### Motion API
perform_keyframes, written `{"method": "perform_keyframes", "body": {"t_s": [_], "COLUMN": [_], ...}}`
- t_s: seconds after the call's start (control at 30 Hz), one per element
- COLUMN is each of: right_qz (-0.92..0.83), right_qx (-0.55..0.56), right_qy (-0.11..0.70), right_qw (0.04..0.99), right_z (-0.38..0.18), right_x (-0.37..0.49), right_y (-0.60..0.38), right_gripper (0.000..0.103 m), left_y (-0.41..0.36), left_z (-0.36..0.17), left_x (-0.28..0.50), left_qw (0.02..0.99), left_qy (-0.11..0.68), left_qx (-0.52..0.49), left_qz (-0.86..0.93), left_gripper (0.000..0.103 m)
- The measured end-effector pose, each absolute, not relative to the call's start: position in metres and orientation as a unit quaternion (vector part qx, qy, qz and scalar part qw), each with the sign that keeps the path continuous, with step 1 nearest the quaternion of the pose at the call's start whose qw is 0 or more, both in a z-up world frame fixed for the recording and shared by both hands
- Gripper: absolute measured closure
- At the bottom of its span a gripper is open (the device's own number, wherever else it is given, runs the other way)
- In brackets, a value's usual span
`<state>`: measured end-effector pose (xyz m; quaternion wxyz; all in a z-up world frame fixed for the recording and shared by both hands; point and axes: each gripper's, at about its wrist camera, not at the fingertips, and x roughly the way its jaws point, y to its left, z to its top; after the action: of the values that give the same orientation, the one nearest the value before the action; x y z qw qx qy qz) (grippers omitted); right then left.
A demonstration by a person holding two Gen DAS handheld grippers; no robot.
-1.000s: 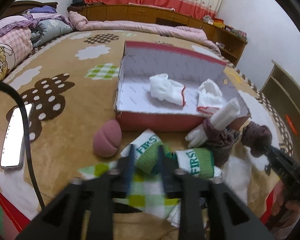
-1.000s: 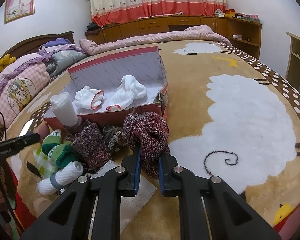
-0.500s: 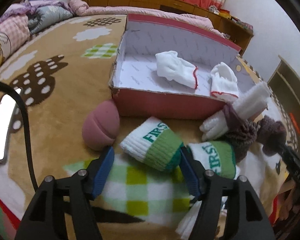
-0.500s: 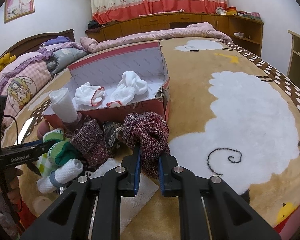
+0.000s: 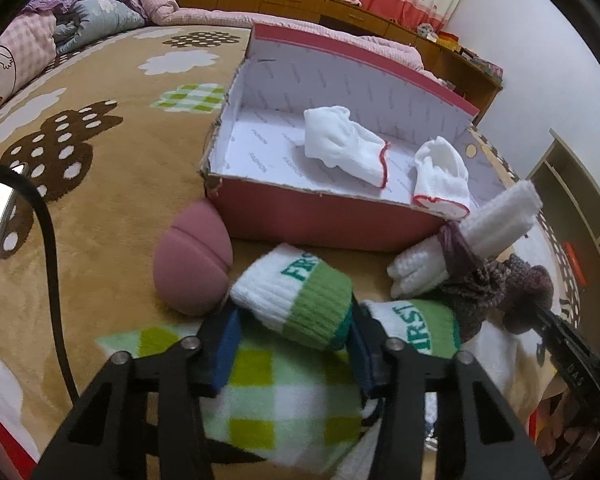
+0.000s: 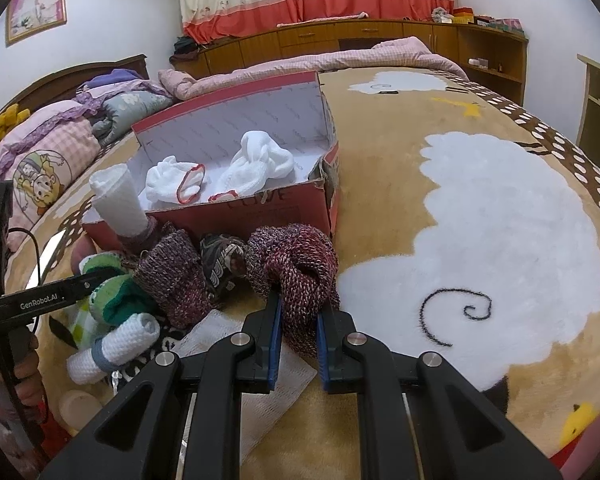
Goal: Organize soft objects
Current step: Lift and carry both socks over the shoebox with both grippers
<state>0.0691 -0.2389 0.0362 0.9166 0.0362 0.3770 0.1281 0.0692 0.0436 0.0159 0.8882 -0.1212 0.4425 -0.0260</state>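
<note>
Blanket (image 6: 480,216) lies bare right of red box (image 6: 260,216).

Right claw (image 6: 298,312) clamped on maroon knit sock bundle (image 6: 296,264) before red box (image 6: 236,212).

Both handheld grippers are matte black plastic frames with triangular cut-outs, silver round screws at the joints and blue pads lining the fingers (image 6: 273,336), while the left gripper (image 6: 40,302) carries white "GenRobot.AI" lettering.

Box (image 5: 324,216): one. White socks (image 5: 346,150) inside: two. Green-cuffed socks (image 5: 300,292): two. White rolls (image 5: 480,232): two. Pink ball (image 5: 194,268): one.
</note>
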Motion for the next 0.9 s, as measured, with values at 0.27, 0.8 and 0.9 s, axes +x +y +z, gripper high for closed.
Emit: {"method": "perform_keyframes", "body": {"t_s": [0.27, 0.8, 0.9], "right_qz": [0.127, 0.134, 0.136], "right_qx": [0.035, 0.03, 0.028], "right_qy": [0.37, 0.349, 0.345], "right_qw": [0.92, 0.927, 0.929], "right_z": [0.043, 0.063, 0.068], "right_x": [0.064, 0.052, 0.05], "right_y": [-0.239, -0.238, -0.237], "right_gripper": [0.088, 0.088, 0.088], "left_y": [0.043, 0.038, 0.034], "left_z": [0.021, 0.063, 0.071], "left_x": [0.06, 0.039, 0.037], "left_qw": [0.888, 0.909, 0.913], "left_qy": [0.441, 0.4, 0.391], "left_qx": [-0.125, -0.112, -0.102], "left_qz": [-0.037, -0.049, -0.051], "left_gripper": [0.074, 0.074, 0.074]}}
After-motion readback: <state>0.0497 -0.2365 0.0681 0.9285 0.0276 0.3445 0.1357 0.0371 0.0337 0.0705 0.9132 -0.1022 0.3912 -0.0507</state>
